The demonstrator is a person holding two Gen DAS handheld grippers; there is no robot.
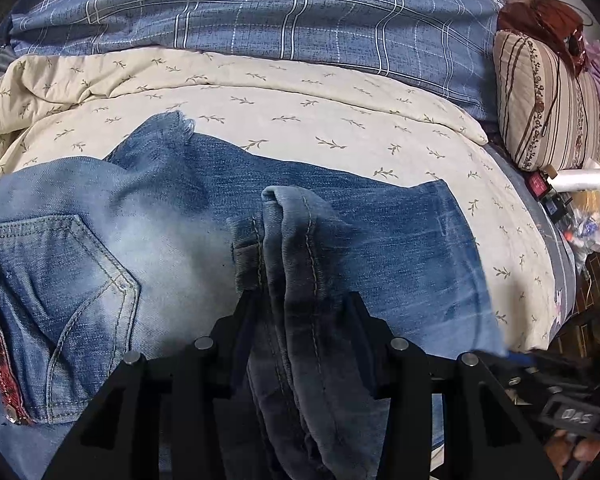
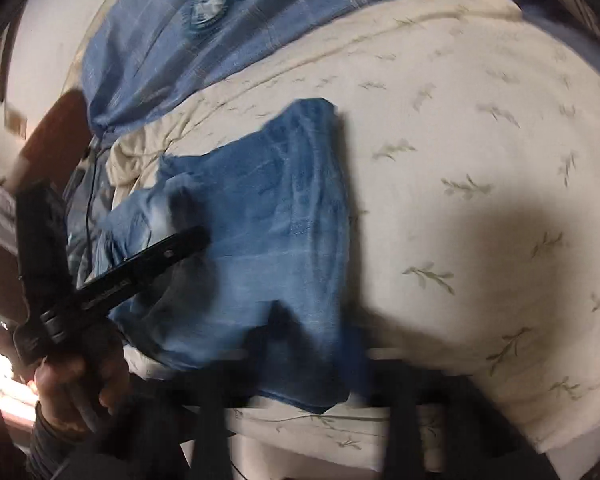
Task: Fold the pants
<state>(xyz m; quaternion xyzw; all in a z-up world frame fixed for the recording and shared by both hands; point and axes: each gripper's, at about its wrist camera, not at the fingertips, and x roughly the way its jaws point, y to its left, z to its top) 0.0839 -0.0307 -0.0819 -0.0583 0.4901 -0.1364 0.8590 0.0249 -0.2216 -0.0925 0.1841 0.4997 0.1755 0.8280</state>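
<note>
Fingers of my left gripper [image 1: 296, 300] stand half apart, clamped on a thick bunched seam of the faded blue denim jeans [image 1: 148, 232], anchoring them flat on the cream leaf-print quilt [image 1: 340, 120]. My right gripper [image 2: 312, 320], angled downward and blurred, grips the jeans' near edge, jaws nearly closed.

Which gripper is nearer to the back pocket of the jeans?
Left. The left gripper is clamped on a bunched denim fold just right of the back pocket. The right gripper sits at the blurred leg end of the jeans, with no pocket in its view.
</note>
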